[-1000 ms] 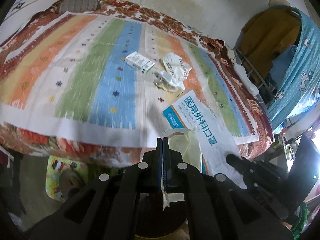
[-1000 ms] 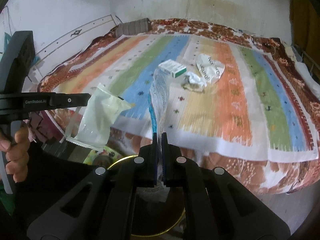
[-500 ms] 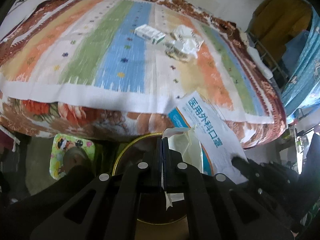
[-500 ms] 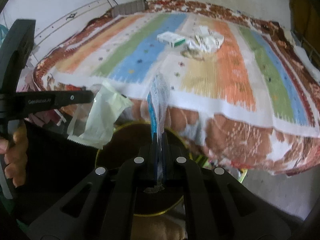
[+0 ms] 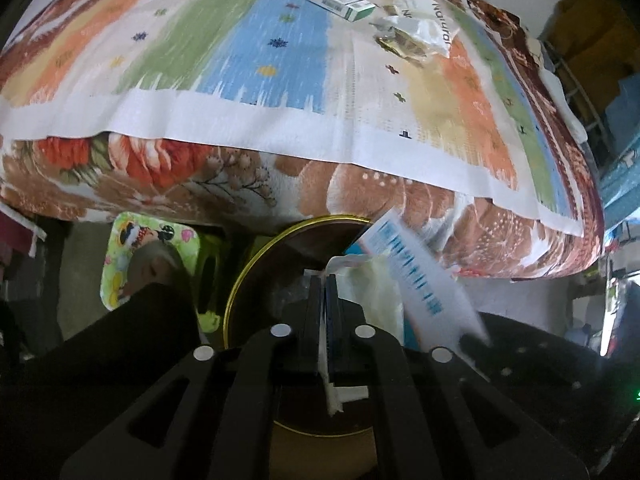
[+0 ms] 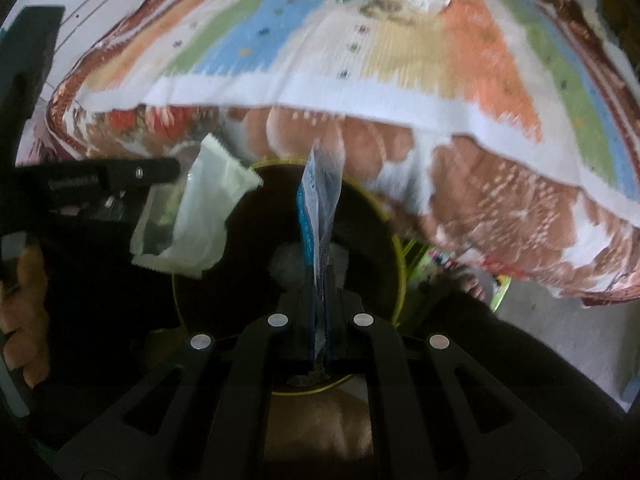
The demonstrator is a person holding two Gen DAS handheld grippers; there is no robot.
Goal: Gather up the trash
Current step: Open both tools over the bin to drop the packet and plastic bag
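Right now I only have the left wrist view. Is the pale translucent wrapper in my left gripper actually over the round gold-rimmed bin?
Observer: Only partly. In the right wrist view, the pale translucent wrapper hangs from the left gripper across the rim of the gold-rimmed bin, part over the opening and part outside it.
Operator: And the blue-and-white packet in my other hand?
Observer: The right gripper is shut on the blue-and-white packet, which stands upright over the middle of the opening.
Operator: Anything beside the bin?
Observer: A bare foot is on the floor close to the rim, on the side away from the left gripper.
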